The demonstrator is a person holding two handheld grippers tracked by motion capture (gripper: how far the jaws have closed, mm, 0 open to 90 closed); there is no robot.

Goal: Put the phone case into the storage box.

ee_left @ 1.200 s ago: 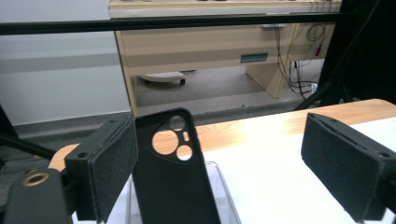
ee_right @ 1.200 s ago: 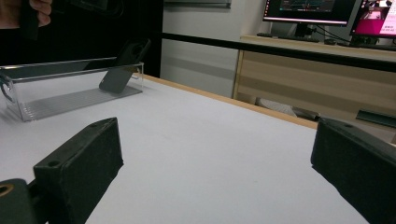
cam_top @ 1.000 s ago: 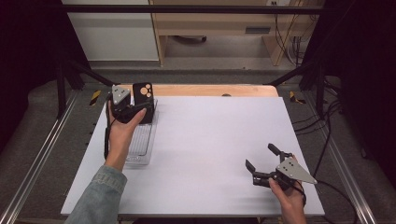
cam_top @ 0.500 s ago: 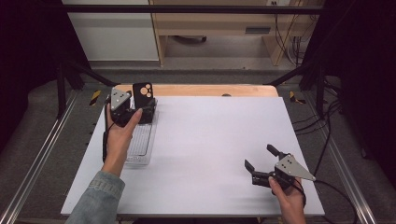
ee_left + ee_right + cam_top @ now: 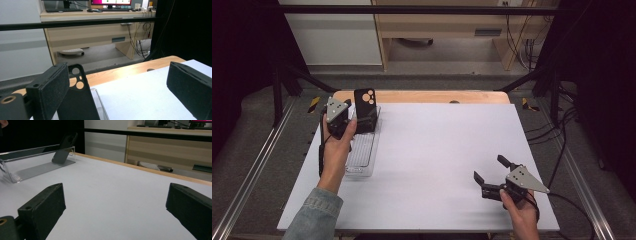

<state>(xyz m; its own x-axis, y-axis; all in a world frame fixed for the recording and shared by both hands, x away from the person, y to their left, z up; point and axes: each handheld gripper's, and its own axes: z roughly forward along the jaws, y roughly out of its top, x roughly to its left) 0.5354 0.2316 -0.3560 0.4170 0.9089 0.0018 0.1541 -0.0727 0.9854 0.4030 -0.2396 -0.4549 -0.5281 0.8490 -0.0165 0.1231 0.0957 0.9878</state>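
At the far left of the white table (image 5: pixel 437 150), a black phone case (image 5: pixel 364 107) is standing upright in the far end of a clear plastic rack (image 5: pixel 359 155), its camera cut-outs facing up and outward. In the left gripper view the phone case is showing just behind the near jaw, leaning against the rack's end wall (whether the jaw pad is touching it I cannot tell). The left gripper (image 5: pixel 343 120) is hovering right beside the case, jaws spread wide apart, nothing between them. A hand in a denim sleeve (image 5: pixel 312 215) is gripping it from below. Well apart, near the table's front right corner, the right gripper (image 5: pixel 490 172) is resting low over the bare surface, jaws likewise gaping and holding nothing. From its own view, the rack and case are sitting far off to the left. A wooden strip (image 5: pixel 422 96) is edging the table's far side.
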